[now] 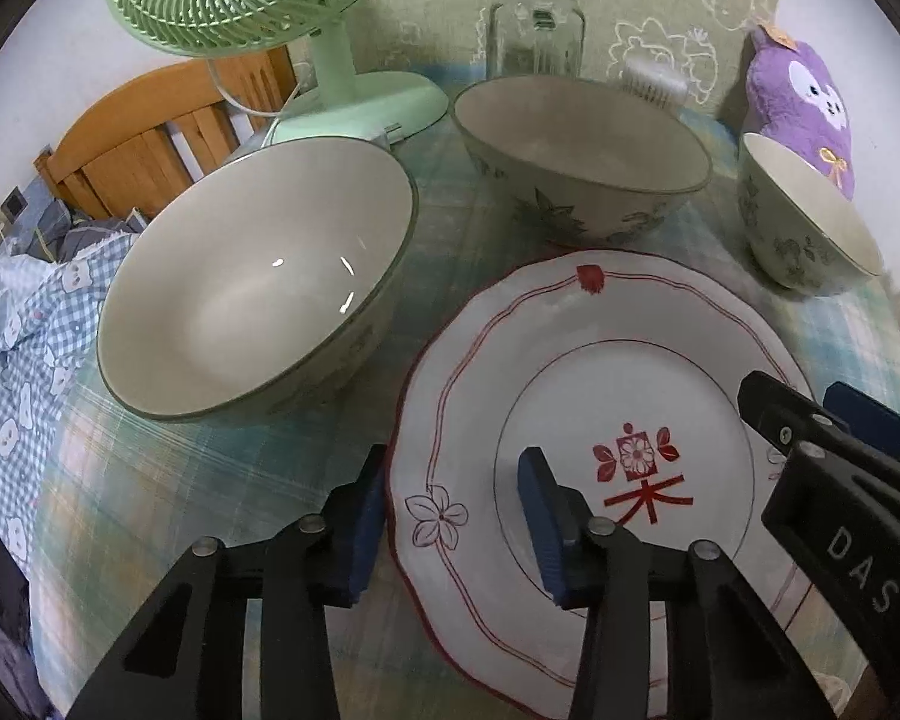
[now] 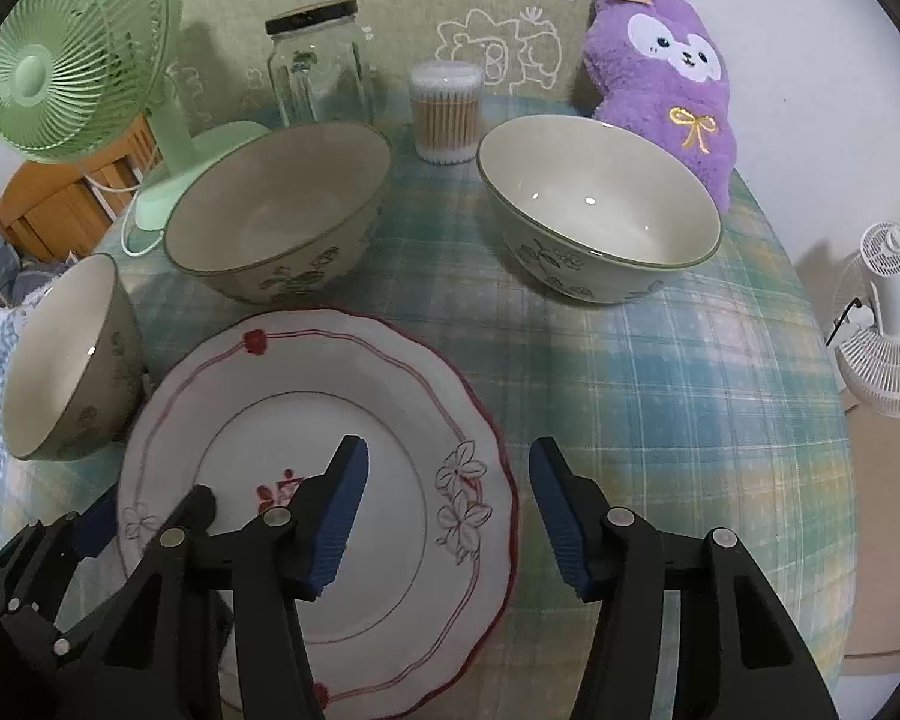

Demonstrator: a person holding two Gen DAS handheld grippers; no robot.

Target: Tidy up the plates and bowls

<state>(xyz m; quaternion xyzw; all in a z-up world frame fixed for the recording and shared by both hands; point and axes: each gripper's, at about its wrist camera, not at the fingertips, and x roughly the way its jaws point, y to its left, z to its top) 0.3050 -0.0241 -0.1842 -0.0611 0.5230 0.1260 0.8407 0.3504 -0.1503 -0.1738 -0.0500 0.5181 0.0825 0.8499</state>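
Plate [image 1: 570, 360] flat on bench [image 2: 660, 390], lower centre. Left gripper [image 1: 456, 522] and right gripper [image 2: 450, 516] straddle opposite rims, both unclosed, rim ungripped: presumably two-sided lift. Bowls [image 1: 252, 276] behind.

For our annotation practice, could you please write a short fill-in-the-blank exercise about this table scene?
1. The number of bowls on the table is ____.
2. The plate has a wavy rim edged in ____.
3. The plush toy behind the right-hand bowl is coloured ____.
4. The glass jar has a lid coloured ____.

Missing words: three; red; purple; black
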